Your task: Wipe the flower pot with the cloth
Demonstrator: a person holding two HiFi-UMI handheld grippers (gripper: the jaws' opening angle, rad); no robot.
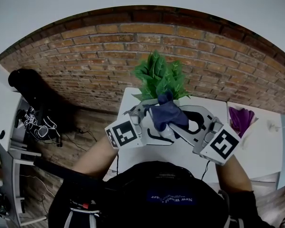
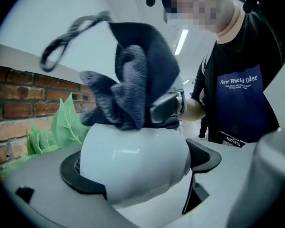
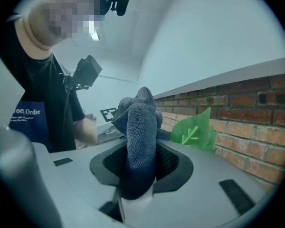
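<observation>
Your left gripper has its jaws clamped on the one glossy white flower pot, green leaves sprouting, over the white bench. Your right gripper has its jaws pinching the single dark blue cloth against it. One purple plant stands at the right before the brick wall.

We log a brick wall; white table just before it, wood floor along its foot, lit ceiling strip light facing it

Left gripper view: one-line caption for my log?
Left gripper clamps the white flower pot; right gripper presses a dark cloth onto it.
</observation>
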